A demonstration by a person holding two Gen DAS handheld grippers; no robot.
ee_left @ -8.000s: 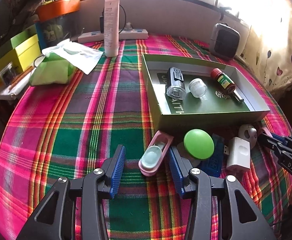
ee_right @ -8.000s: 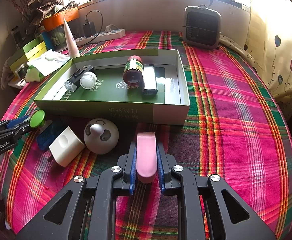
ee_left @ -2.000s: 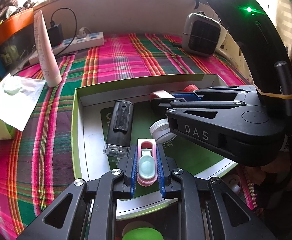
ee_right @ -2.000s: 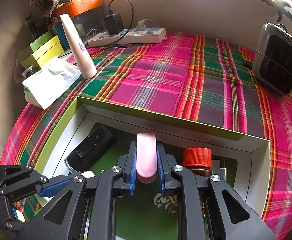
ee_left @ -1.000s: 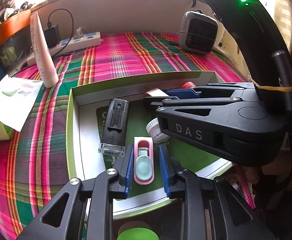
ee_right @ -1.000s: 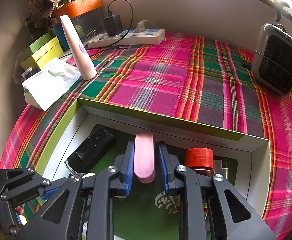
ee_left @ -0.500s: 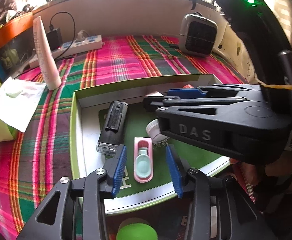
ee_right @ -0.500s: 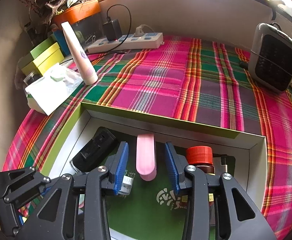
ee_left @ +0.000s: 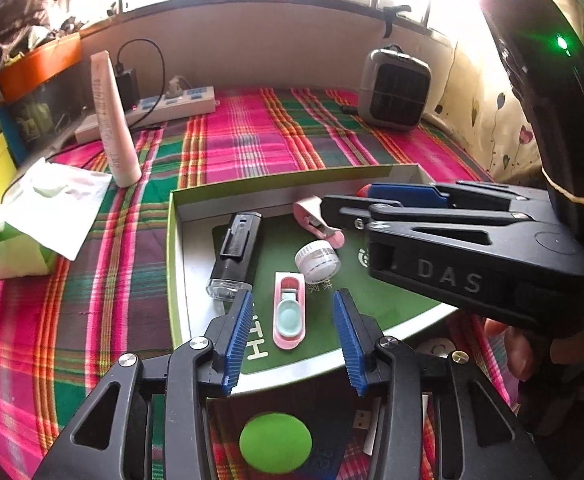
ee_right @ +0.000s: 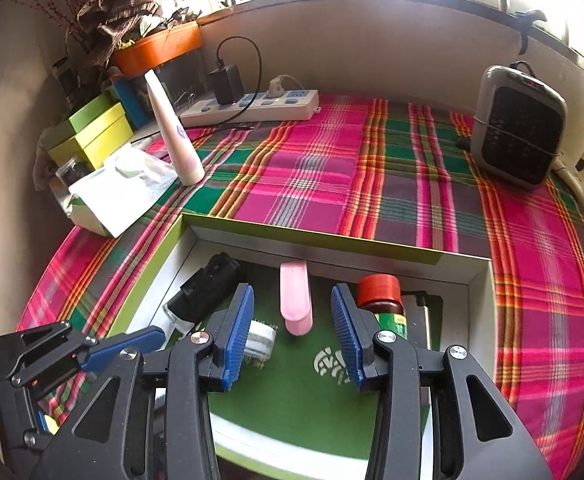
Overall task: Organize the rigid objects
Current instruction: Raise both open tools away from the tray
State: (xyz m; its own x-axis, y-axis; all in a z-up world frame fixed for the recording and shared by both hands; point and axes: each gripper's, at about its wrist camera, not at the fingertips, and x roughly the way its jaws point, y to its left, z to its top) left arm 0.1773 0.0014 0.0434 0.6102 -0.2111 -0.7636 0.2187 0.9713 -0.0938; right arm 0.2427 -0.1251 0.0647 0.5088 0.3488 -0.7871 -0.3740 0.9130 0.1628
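Note:
A green-lined box (ee_left: 174, 240) (ee_right: 252, 229) lies on the plaid cloth. Inside it lie a pink case with a teal insert (ee_left: 289, 310), a pink lid (ee_right: 295, 297) (ee_left: 311, 212), a black device (ee_left: 236, 254) (ee_right: 204, 290), a small white jar (ee_left: 317, 256) (ee_right: 260, 343) and a red-capped bottle (ee_right: 383, 298). My left gripper (ee_left: 292, 338) is open and empty, just behind the pink case. My right gripper (ee_right: 290, 334) is open and empty, its fingers on either side of the pink lid. The right gripper also shows in the left wrist view (ee_left: 411, 216).
A green round lid (ee_left: 276, 442) and a USB stick (ee_left: 361, 426) lie in front of the box. A pink tube (ee_left: 112, 120), a tissue pack (ee_left: 48, 204), a power strip (ee_right: 252, 108) and a small heater (ee_right: 517, 124) stand around the table's back.
Both grippers opened and let go: the pink case and the pink lid now lie in the box. Both grippers have drawn back slightly and risen.

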